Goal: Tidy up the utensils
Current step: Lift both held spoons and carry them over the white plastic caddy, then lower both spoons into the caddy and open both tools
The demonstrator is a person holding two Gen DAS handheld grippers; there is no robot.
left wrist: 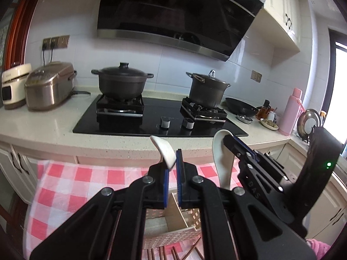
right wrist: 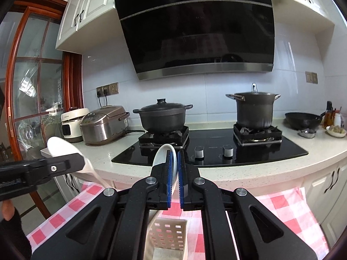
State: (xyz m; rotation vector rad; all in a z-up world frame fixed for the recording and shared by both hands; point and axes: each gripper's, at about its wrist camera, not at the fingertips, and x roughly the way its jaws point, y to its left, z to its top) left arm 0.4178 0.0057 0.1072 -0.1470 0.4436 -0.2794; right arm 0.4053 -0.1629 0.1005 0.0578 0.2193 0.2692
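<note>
From the left wrist view, the left gripper (left wrist: 172,162) has its jaws narrowed onto a white ceramic spoon (left wrist: 164,151), whose bowl rises toward 11 o'clock above the blue pads (left wrist: 179,173). At 3 o'clock the right gripper (left wrist: 233,144) reaches in, clamped on a second white spoon (left wrist: 221,158) that stands nearly upright. Only this view shows the reddish chopsticks (left wrist: 173,253) lying at 6 o'clock beside the perforated cream utensil basket (left wrist: 173,236), the basket's inner divider, a pink thermos (left wrist: 291,112) at 3 o'clock and a fuzzy pink sleeve (left wrist: 315,247) at 5 o'clock.

From the right wrist view, the right gripper (right wrist: 175,166) is closed narrowly on its spoon (right wrist: 161,153), the bowl edge showing at 11 o'clock of the pads. The left gripper (right wrist: 71,161) enters from 9 o'clock, holding its spoon (right wrist: 63,146) tilted. Only here appear a dark-gloved hand (right wrist: 10,225) at 8 o'clock and a wood-framed glass door (right wrist: 32,86) at 9 o'clock. The basket (right wrist: 167,231) sits at 6 o'clock, partly hidden by the gripper body.

Both views share a red-and-white checked cloth (right wrist: 282,212) under the basket, and beyond it a speckled counter (right wrist: 238,173) with a black hob (right wrist: 216,149), two dark lidded pots (right wrist: 164,117), a wok (right wrist: 302,120), two rice cookers (right wrist: 104,125) and a black range hood (right wrist: 195,32) on white tile.
</note>
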